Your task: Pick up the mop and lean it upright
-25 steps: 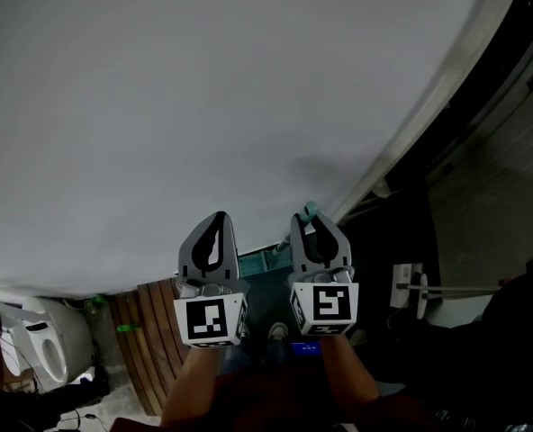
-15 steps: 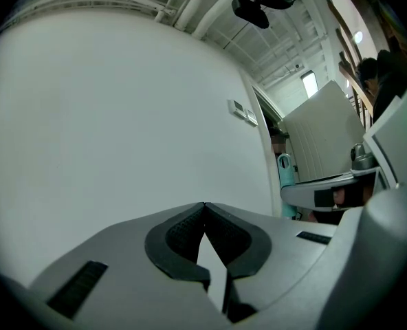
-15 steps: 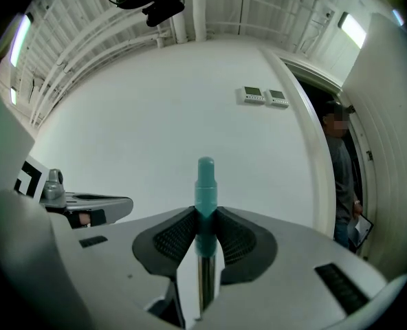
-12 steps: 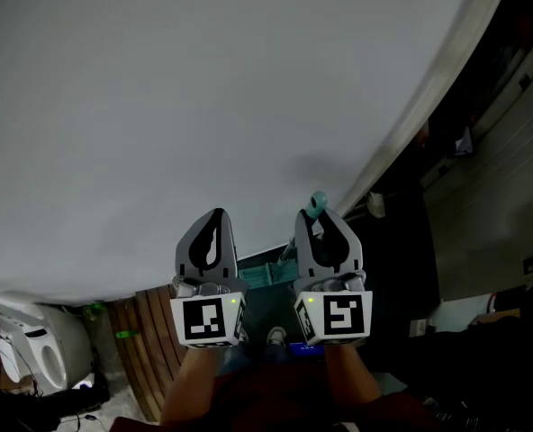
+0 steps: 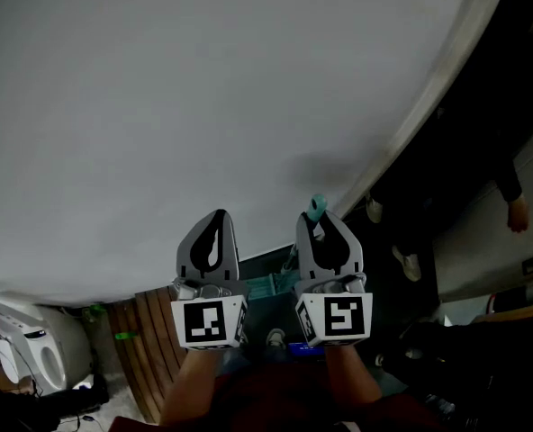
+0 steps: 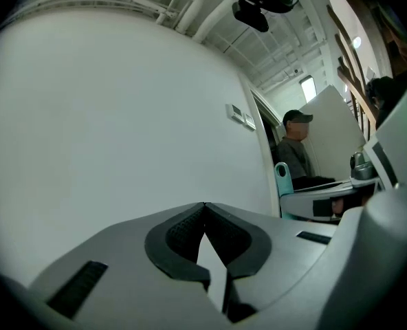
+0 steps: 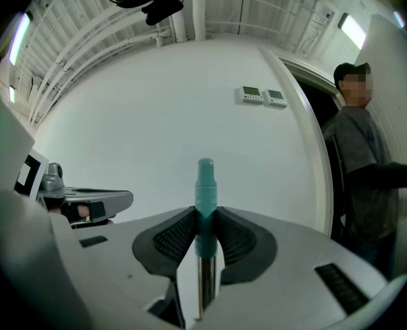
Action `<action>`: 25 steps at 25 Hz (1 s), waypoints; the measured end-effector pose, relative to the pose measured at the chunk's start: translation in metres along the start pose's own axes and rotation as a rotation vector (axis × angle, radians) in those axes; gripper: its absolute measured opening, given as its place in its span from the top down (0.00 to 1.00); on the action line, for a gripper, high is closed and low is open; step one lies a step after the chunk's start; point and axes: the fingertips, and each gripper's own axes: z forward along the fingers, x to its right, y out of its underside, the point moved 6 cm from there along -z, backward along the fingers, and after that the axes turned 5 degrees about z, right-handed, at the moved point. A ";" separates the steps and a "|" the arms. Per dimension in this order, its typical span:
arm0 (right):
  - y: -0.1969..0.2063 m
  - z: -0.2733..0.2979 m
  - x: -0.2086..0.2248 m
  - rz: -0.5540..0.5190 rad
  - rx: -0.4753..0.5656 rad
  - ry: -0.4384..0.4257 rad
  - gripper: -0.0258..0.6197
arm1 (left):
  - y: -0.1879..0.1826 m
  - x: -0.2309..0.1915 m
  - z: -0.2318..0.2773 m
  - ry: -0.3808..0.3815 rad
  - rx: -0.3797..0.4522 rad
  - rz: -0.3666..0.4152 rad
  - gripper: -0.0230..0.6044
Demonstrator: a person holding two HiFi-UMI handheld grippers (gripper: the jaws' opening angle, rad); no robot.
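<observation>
The mop's handle ends in a teal grip (image 7: 205, 184) above a shiny metal shaft (image 7: 203, 280). My right gripper (image 7: 205, 215) is shut on that teal end, and the handle stands upright against the white wall. In the head view the teal tip (image 5: 317, 206) pokes out above the right gripper (image 5: 320, 220). A teal part (image 5: 265, 286) low between the grippers may be the mop's lower end. My left gripper (image 5: 216, 216) is beside it, shut and empty, with its pads (image 6: 190, 229) touching. From the left gripper view the teal tip (image 6: 282, 177) shows at the right.
A white wall (image 5: 203, 88) fills the view ahead, with a dark doorway (image 5: 465, 151) to the right. A person (image 7: 365, 163) stands in it. Two small wall panels (image 7: 262, 96) hang near the frame. Wooden slats (image 5: 149, 331) and a white appliance (image 5: 32, 349) are low on the left.
The right gripper with the handle has shifted slightly right and up. The left gripper has barely moved. A person's hand and shoes have come into view in the doorway.
</observation>
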 end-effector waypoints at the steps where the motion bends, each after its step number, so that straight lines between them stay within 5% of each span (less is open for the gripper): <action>1: 0.000 0.000 0.001 0.001 0.000 0.002 0.80 | 0.001 -0.001 0.000 -0.003 -0.003 0.004 0.94; 25: 0.014 0.009 0.001 -0.001 -0.017 -0.002 0.80 | 0.002 -0.002 0.003 -0.014 0.004 0.014 0.94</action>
